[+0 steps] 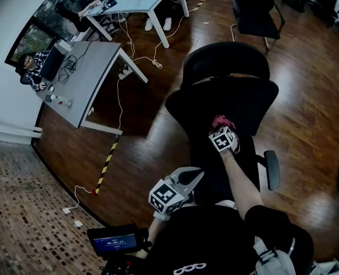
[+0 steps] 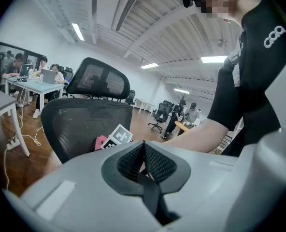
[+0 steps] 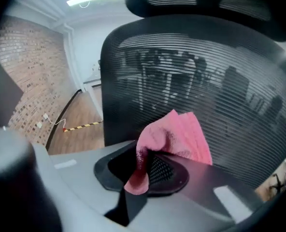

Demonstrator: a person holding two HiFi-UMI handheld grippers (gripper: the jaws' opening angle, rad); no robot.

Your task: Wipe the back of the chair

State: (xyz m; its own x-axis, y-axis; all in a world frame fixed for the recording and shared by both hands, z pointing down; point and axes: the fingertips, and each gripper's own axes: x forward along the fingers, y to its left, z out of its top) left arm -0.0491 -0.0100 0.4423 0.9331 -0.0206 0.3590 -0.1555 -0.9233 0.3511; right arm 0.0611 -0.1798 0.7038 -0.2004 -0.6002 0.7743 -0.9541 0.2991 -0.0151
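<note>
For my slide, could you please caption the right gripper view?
Right tool grips a pink cloth facing the chair's mesh back.

Your right gripper [image 1: 223,128], just right of frame centre, has its jaws closed on a pink cloth [image 3: 179,134], with your bare right forearm [image 1: 242,183] stretched out behind it. Your left gripper [image 1: 188,179] sits lower centre, close to your body, jaws pressed together and empty.
</note>
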